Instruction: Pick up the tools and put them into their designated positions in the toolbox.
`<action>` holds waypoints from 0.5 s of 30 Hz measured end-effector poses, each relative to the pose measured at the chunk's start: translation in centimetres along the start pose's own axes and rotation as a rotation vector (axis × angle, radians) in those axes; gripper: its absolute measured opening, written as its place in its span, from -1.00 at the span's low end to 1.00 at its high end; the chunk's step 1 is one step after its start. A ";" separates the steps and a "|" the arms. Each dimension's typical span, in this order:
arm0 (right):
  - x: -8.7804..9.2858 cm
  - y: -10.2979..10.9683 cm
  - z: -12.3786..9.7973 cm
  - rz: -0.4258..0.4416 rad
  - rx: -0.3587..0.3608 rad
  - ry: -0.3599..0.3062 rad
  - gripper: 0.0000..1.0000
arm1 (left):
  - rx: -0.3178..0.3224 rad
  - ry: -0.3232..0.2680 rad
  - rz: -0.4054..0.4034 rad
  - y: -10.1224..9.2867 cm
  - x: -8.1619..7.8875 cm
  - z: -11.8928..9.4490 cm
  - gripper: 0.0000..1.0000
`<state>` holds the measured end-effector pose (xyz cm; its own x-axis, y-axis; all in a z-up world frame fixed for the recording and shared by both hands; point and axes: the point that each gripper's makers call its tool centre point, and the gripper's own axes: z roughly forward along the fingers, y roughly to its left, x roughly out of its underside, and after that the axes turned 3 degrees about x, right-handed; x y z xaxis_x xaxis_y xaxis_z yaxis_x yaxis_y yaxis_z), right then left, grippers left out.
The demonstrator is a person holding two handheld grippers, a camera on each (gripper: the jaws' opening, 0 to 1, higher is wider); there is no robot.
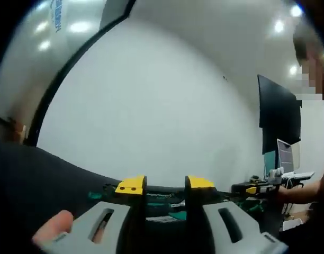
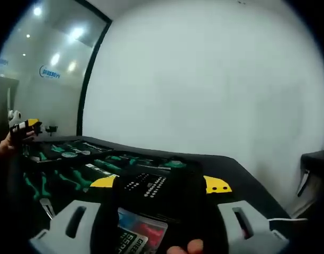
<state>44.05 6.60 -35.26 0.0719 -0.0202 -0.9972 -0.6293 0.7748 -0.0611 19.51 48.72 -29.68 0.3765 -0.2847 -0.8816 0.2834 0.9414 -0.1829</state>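
In the left gripper view, my left gripper point(image 1: 165, 184) stands open with nothing between its yellow-tipped jaws. Beyond it, green-handled tools point(image 1: 170, 203) lie on the black table point(image 1: 40, 180). At the right of that view a hand holds the right gripper point(image 1: 252, 189). In the right gripper view, my right gripper point(image 2: 161, 183) is shut on a black bit case point(image 2: 151, 196) with rows of small bits on top and a red label on its near side. The open toolbox point(image 2: 72, 159), with green-handled tools in its slots, lies beyond and to the left. The left gripper point(image 2: 27, 126) shows at the far left, above the toolbox.
A plain white wall stands behind the table. A glass partition point(image 2: 45, 69) is at the left. A dark screen point(image 1: 278, 116), a laptop point(image 1: 288, 157) and a person are at the right of the left gripper view. A thumb point(image 1: 56, 225) rests on the left gripper's body.
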 end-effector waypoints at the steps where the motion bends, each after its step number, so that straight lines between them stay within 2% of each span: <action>1: -0.1 0.0 0.0 0.002 -0.001 -0.005 0.16 | 0.007 -0.028 -0.015 0.0 -0.5 -0.2 -0.49; 3: -0.1 0.1 0.0 0.000 -0.004 -0.007 0.16 | -0.009 -0.075 -0.071 0.4 -1.2 -0.7 -0.50; 4: -0.1 0.1 0.0 -0.001 -0.004 -0.005 0.16 | -0.025 -0.073 -0.076 0.8 -1.2 -1.0 -0.50; 6: -0.1 0.2 0.0 0.000 -0.006 -0.006 0.16 | -0.029 -0.086 -0.089 1.0 -1.4 -1.3 -0.61; 8: -0.2 0.2 -0.1 -0.001 -0.003 -0.010 0.16 | -0.013 -0.124 -0.161 0.8 -1.9 -1.2 -0.66; 12: -0.2 0.2 -0.1 -0.002 0.004 -0.009 0.16 | -0.016 -0.059 -0.153 0.7 -0.4 -0.5 -0.68; 15: 0.1 0.3 -0.1 -0.009 0.002 0.002 0.16 | -0.016 0.076 -0.045 -0.1 2.2 0.1 -0.68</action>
<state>43.77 6.82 -35.34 0.0761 -0.0289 -0.9967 -0.6271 0.7758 -0.0704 20.39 47.95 -31.53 0.2953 -0.3123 -0.9029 0.2841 0.9310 -0.2291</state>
